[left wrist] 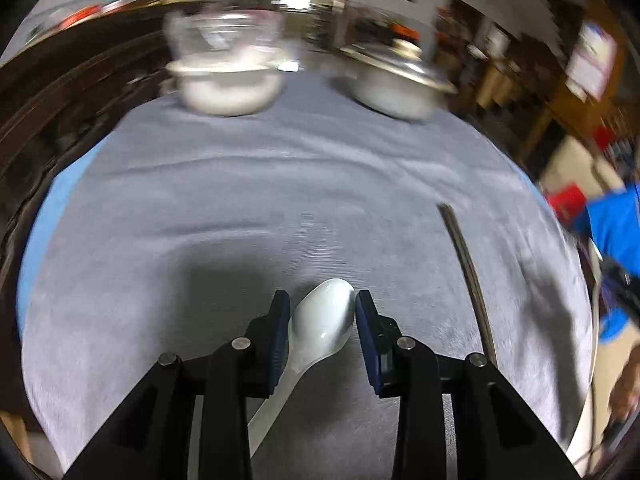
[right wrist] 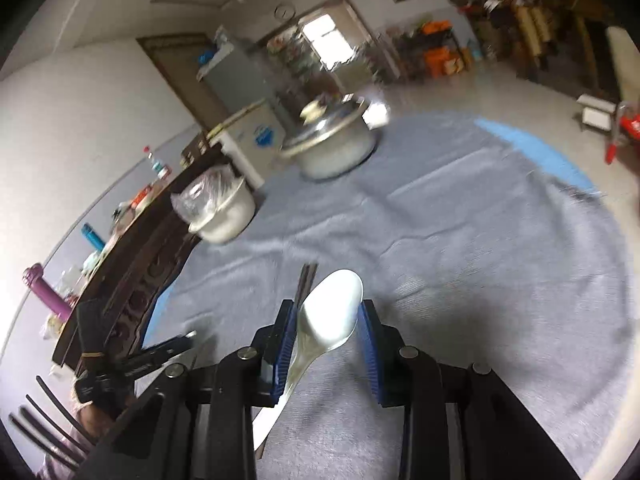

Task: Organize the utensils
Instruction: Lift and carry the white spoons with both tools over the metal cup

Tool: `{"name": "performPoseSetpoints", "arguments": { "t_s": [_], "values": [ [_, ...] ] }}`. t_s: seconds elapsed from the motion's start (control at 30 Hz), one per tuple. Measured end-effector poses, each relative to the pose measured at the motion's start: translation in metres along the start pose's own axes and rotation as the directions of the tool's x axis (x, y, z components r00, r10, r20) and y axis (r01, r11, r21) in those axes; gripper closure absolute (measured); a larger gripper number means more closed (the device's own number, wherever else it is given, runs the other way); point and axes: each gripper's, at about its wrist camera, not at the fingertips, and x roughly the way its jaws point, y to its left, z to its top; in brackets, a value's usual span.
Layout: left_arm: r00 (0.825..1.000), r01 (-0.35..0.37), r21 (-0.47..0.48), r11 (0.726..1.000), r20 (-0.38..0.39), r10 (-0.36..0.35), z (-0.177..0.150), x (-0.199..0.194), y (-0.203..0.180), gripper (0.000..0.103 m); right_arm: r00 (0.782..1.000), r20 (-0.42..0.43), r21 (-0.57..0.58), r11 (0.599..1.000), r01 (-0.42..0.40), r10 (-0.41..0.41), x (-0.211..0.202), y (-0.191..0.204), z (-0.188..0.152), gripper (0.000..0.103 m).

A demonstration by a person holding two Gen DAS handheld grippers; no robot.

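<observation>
Two grippers, fingers part-spread: left gripper [left wrist: 322, 312] pinching white spoon [left wrist: 322, 326]; right gripper [right wrist: 328, 320] pinching spoon [right wrist: 330, 312].

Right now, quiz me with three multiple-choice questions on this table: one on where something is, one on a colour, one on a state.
1. Where is the lidded metal pot?
A. far side of the table
B. on the floor
C. inside a claw

2. What colour is the cloth?
A. red
B. grey
C. green

3. What sits between the left claw pads?
A. nothing
B. a fork
C. a white spoon

Answers: 1 A, it stands at the far edge. 2 B, grey fabric covers the table. 3 C, the spoon's bowl lies between the pads.
</observation>
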Motion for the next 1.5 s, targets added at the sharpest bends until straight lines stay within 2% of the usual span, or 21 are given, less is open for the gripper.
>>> {"name": "performPoseSetpoints", "arguments": {
  "t_s": [0.1,0.23,0.4,0.57,0.83,1.0,1.2,1.3,1.5],
  "values": [
    [0.999,-0.014,-0.112,0.994,0.049,0.020,-0.010,-0.026,0.023,0.068,0.997,0.070,0.022,0.999,0.032,-0.034,-0.025,0.000,-0.004,0.069],
    [0.990,-0.034,-0.206,0.978,0.130,0.062,-0.023,-0.060,0.043,0.068,0.982,0.161,0.022,0.995,0.093,-0.095,-0.059,0.008,-0.007,0.069],
    [0.967,-0.038,-0.291,0.956,0.231,0.109,-0.040,-0.108,0.060,0.068,0.949,0.286,0.026,0.991,0.130,-0.132,-0.106,0.022,-0.009,0.069],
    [0.945,0.003,-0.346,0.938,0.309,0.111,-0.058,-0.159,0.070,0.068,0.908,0.394,0.017,0.989,0.149,-0.143,-0.147,0.043,-0.015,0.069],
    [0.886,0.097,-0.302,0.948,0.460,0.056,-0.070,-0.231,0.049,0.068,0.858,0.508,-0.053,0.991,0.119,-0.076,-0.201,0.084,-0.028,0.069],
    [0.850,0.174,-0.236,0.956,0.526,-0.025,-0.075,-0.267,0.025,0.068,0.858,0.513,-0.092,0.992,0.081,-0.022,-0.213,0.105,-0.037,0.069],
    [0.816,0.266,-0.173,0.948,0.563,-0.126,-0.077,-0.290,0.008,0.068,0.859,0.513,-0.136,0.988,0.071,0.009,-0.217,0.125,-0.050,0.069],
    [0.793,0.308,-0.134,0.942,0.583,-0.176,-0.080,-0.300,-0.004,0.068,0.858,0.513,-0.153,0.987,0.058,0.029,-0.217,0.135,-0.057,0.069],
    [0.752,0.378,-0.055,0.924,0.601,-0.271,-0.084,-0.304,-0.027,0.068,0.832,0.554,-0.187,0.978,0.095,0.025,-0.217,0.150,-0.072,0.069]
  ]
}}
